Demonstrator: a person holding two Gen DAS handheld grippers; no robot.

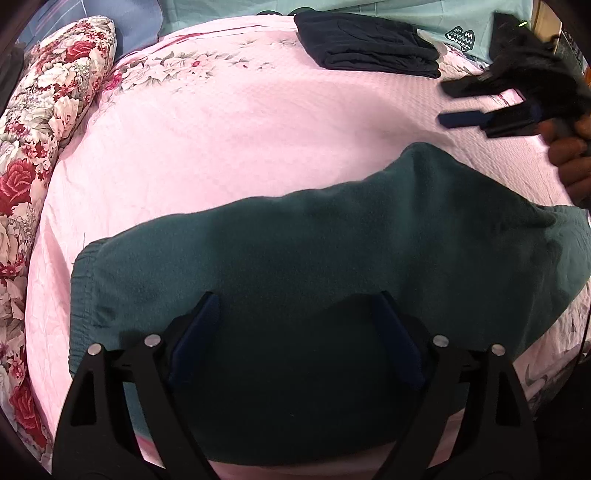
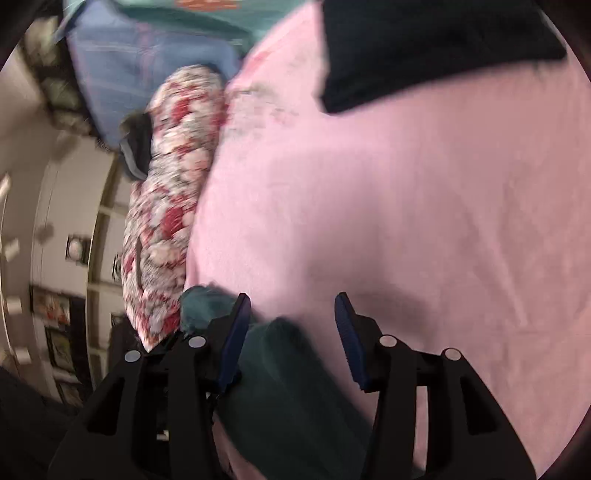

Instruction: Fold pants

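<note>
Dark teal pants [image 1: 314, 258] lie folded across the pink bedspread [image 1: 229, 140], elastic waistband at the left. My left gripper [image 1: 297, 306] is open just above the pants, holding nothing. My right gripper [image 1: 448, 105] shows at the right of the left wrist view, held in a hand above the bed beyond the pants, its jaws apart. In the blurred right wrist view the right gripper [image 2: 291, 306] is open and empty over the pink bedspread [image 2: 406, 203], with a part of the teal pants [image 2: 280, 369] under it.
A folded dark navy garment [image 1: 369, 44] lies at the far side of the bed; it also shows in the right wrist view [image 2: 424, 48]. A floral pillow [image 1: 48, 122] lines the left edge. A teal cloth [image 1: 461, 22] lies at the back.
</note>
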